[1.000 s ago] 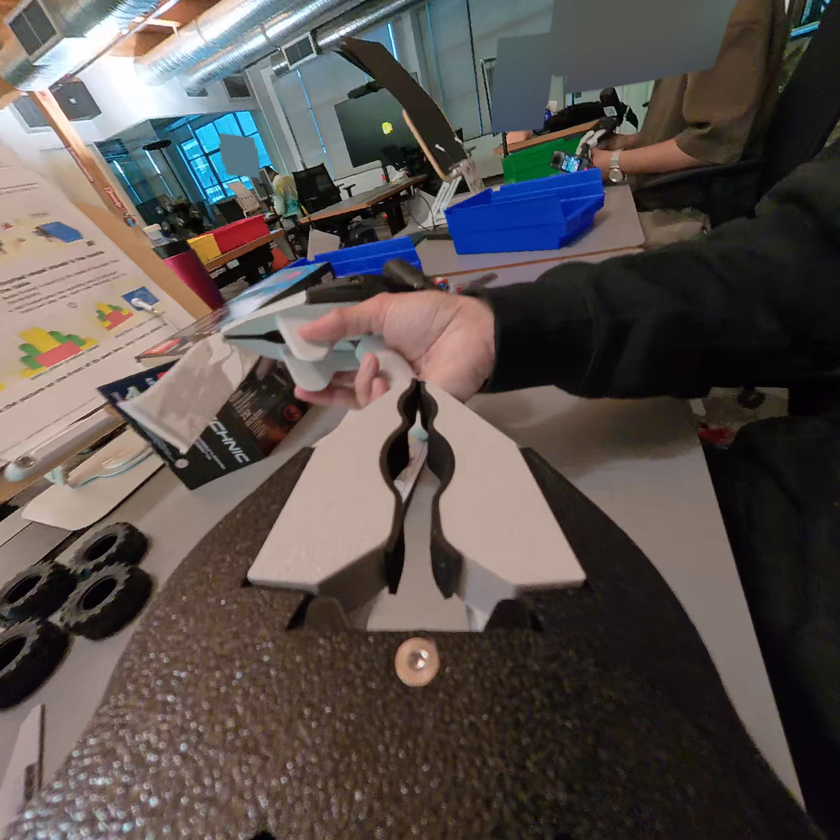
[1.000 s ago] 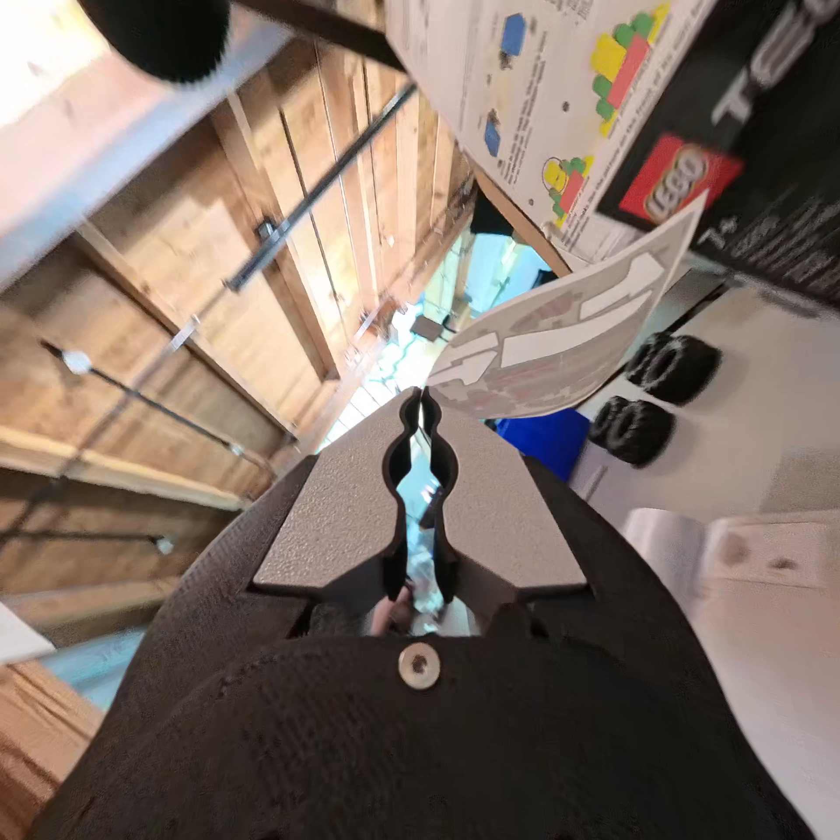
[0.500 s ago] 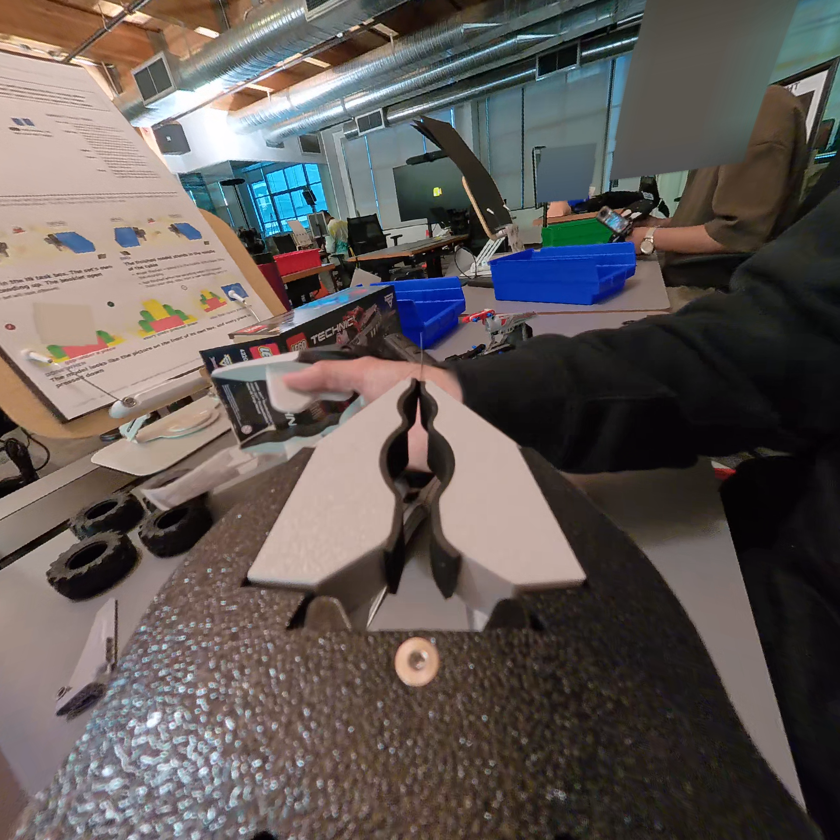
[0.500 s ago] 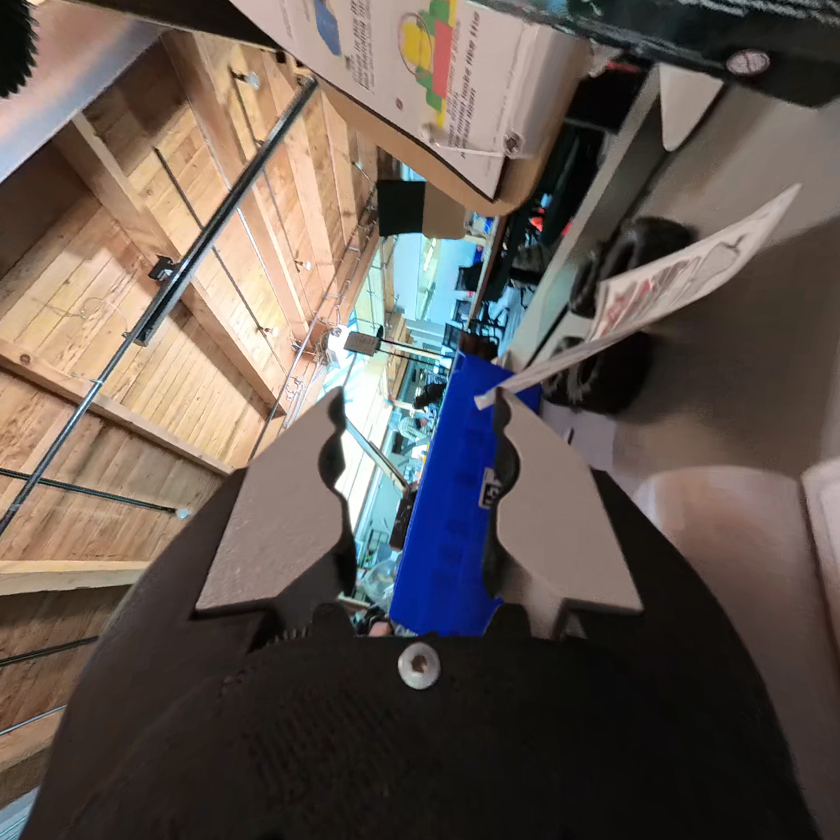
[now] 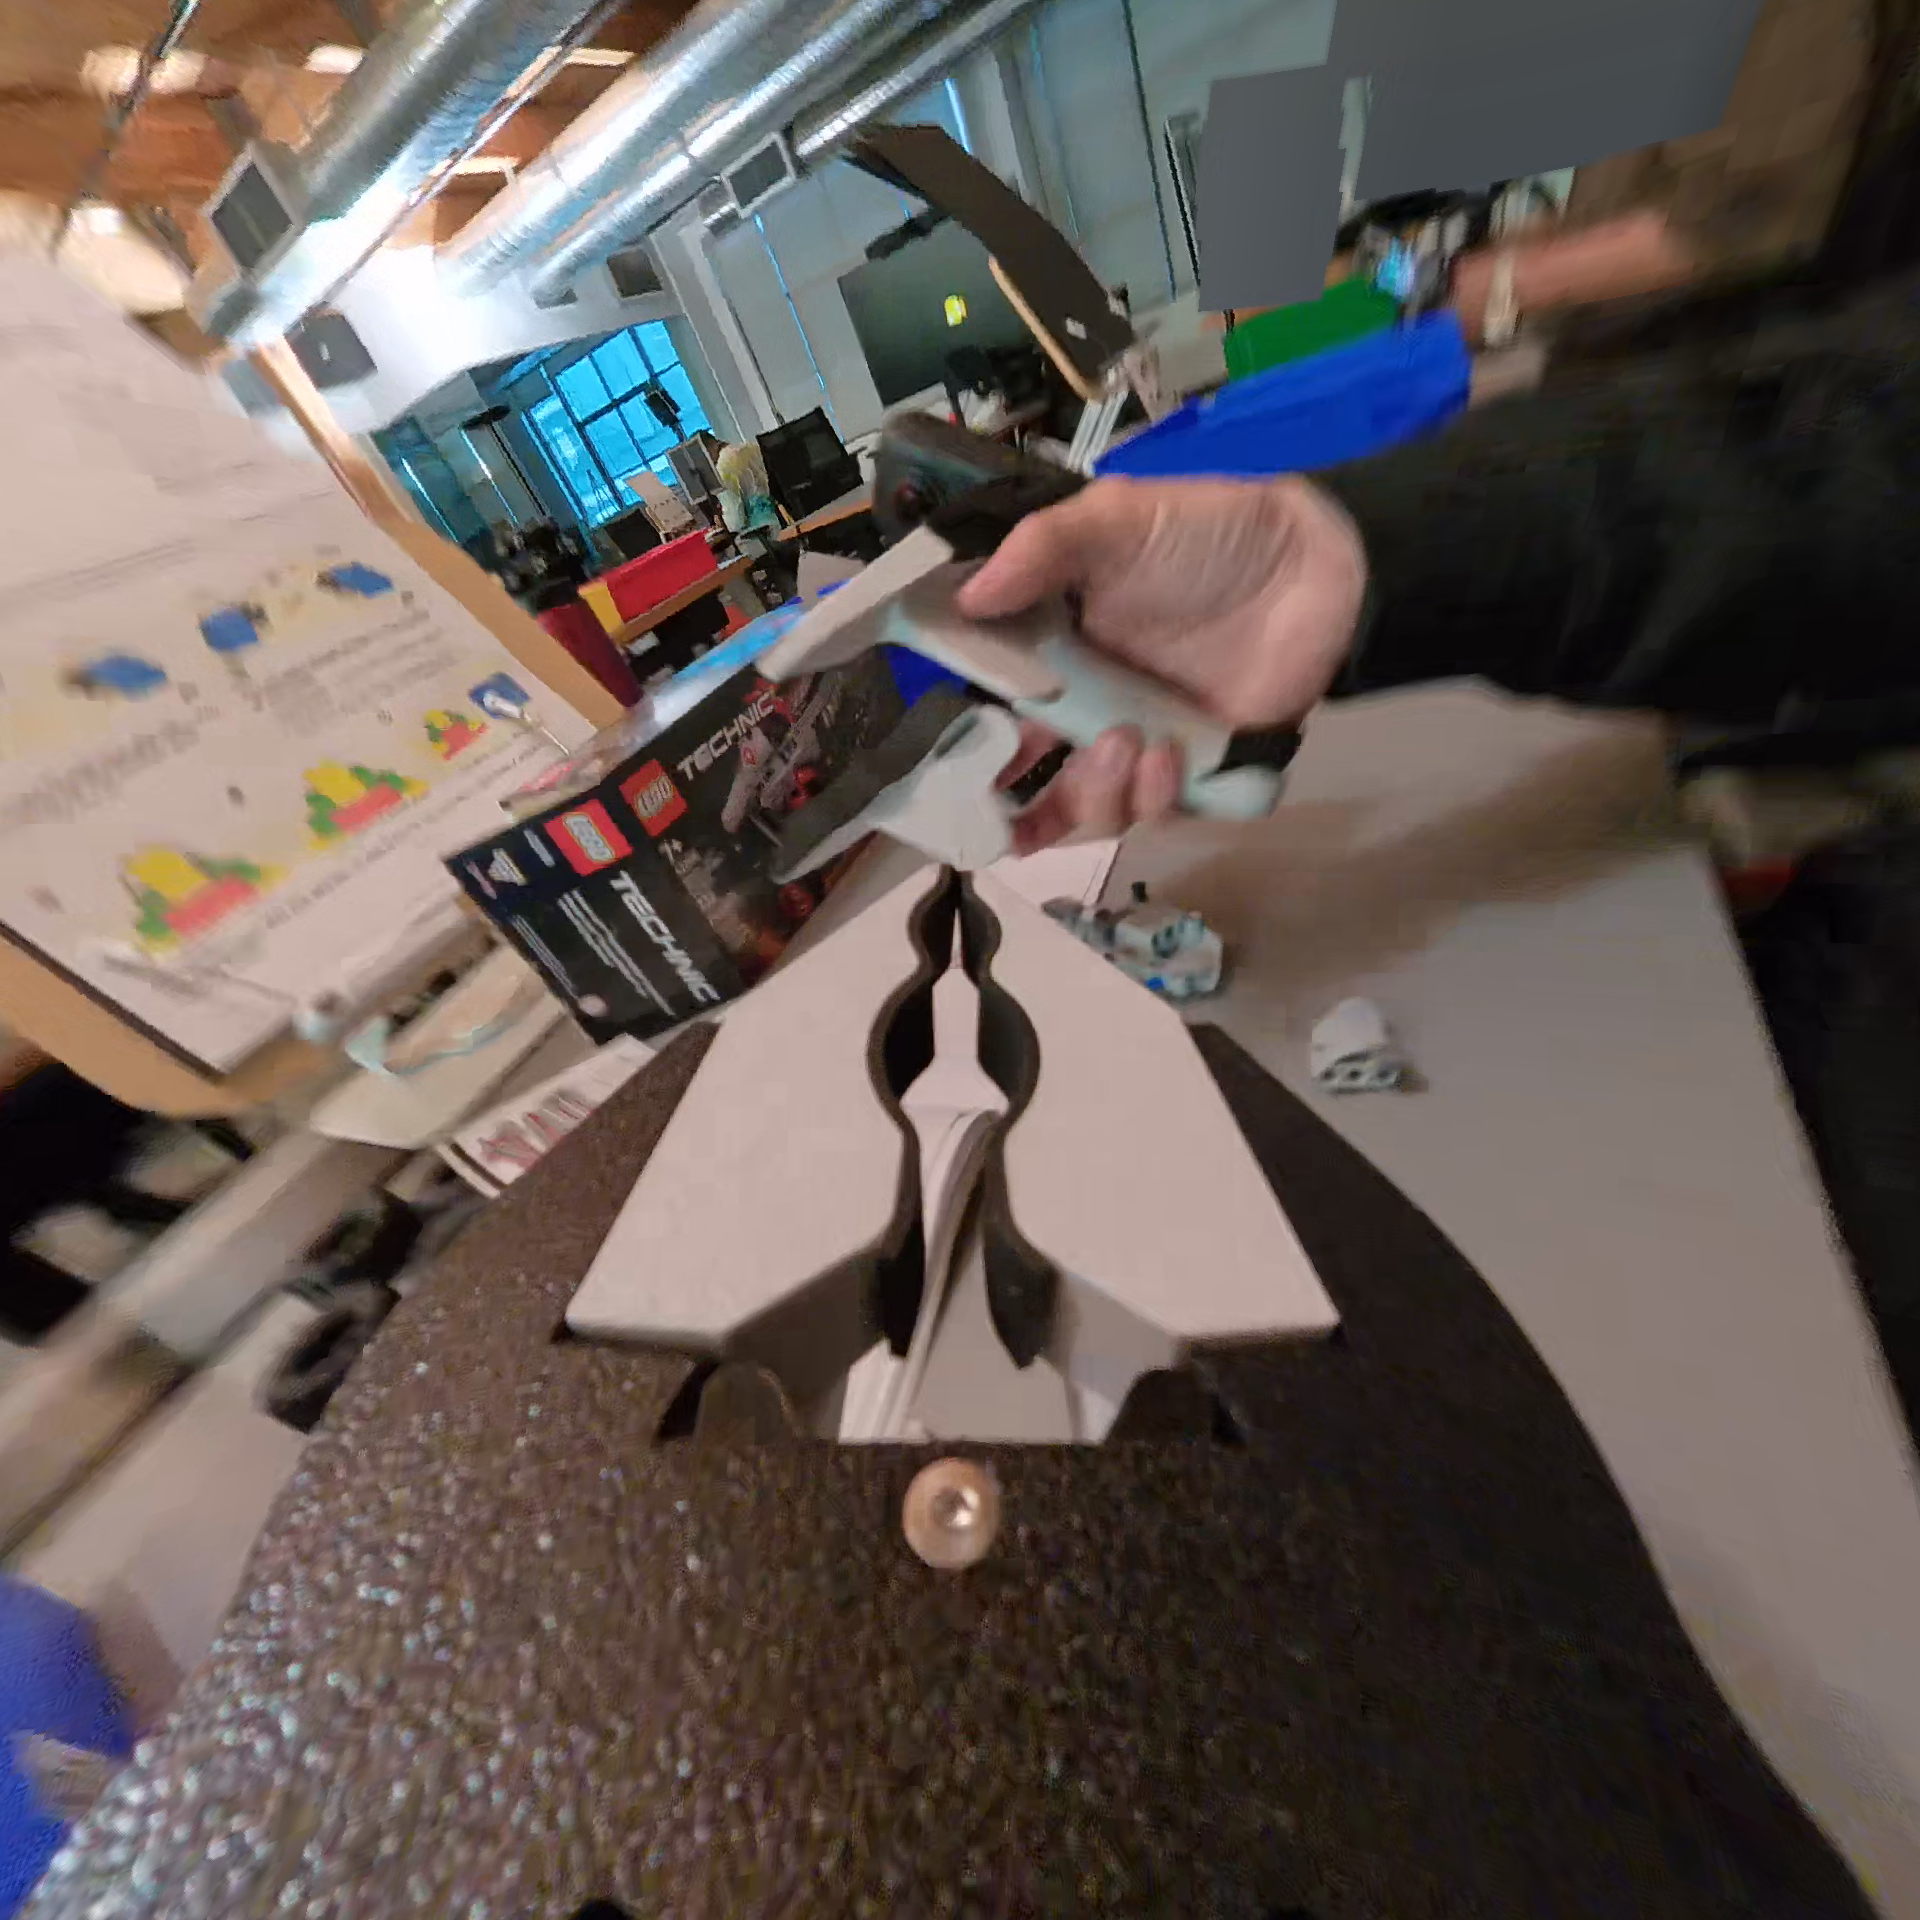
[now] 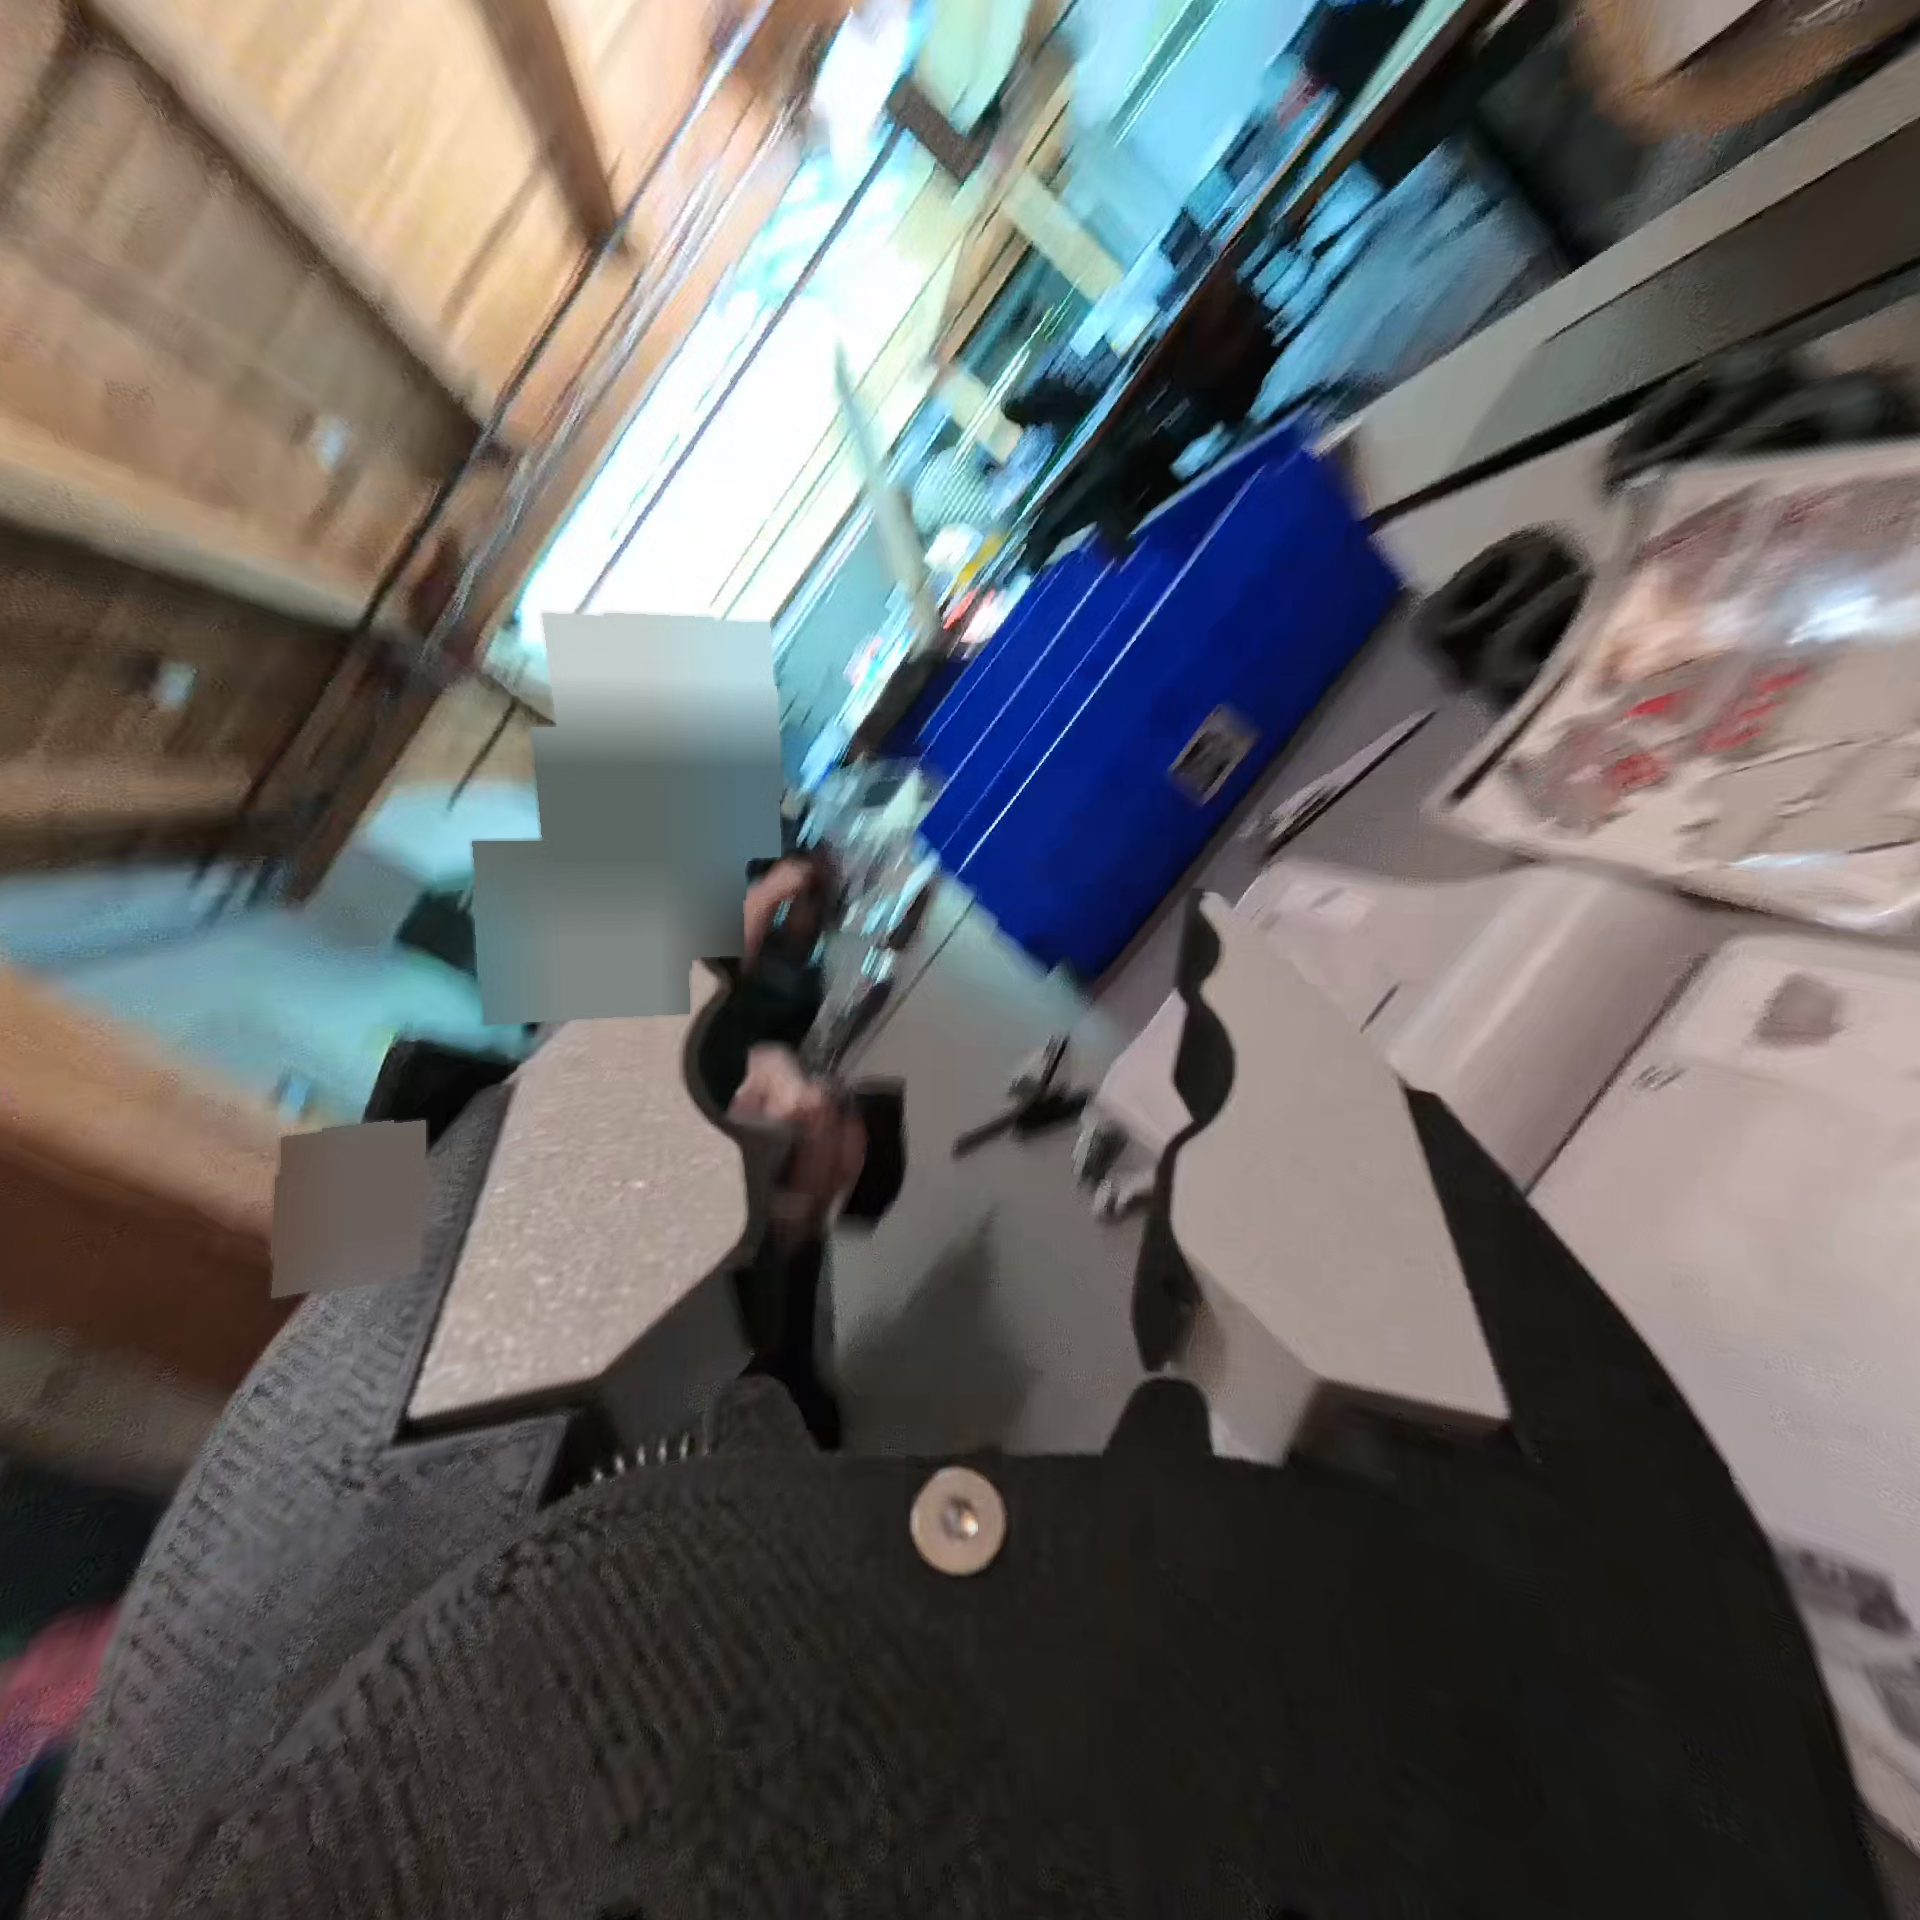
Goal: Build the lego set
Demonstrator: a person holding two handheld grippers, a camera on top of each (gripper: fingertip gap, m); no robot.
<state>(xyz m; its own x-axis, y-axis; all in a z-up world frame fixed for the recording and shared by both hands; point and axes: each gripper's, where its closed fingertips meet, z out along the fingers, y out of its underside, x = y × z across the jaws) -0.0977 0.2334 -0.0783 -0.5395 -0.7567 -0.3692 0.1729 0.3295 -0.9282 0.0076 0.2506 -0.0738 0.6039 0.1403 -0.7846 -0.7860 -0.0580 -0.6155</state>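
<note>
Two grey-fingered grippers on black textured bodies, one black sleeve.

Left gripper (image 5: 956, 894): pale grey wedge fingers (image 5: 790, 1164) with wavy black inner edges, set in a speckled black shell, a round brass-coloured screw (image 5: 951, 1512) just behind them. Right gripper (image 6: 951, 956): same grey fingers (image 6: 592, 1195), ribbed black housing, a silver screw (image 6: 958, 1522) at its middle. Beyond the left fingertips, the hand (image 5: 1174, 613) comes out of a black long sleeve (image 5: 1621, 540).

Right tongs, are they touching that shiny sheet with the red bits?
Apart. The right wrist view shows the right tongs open and empty, with a clear gap to the sheet.
</note>
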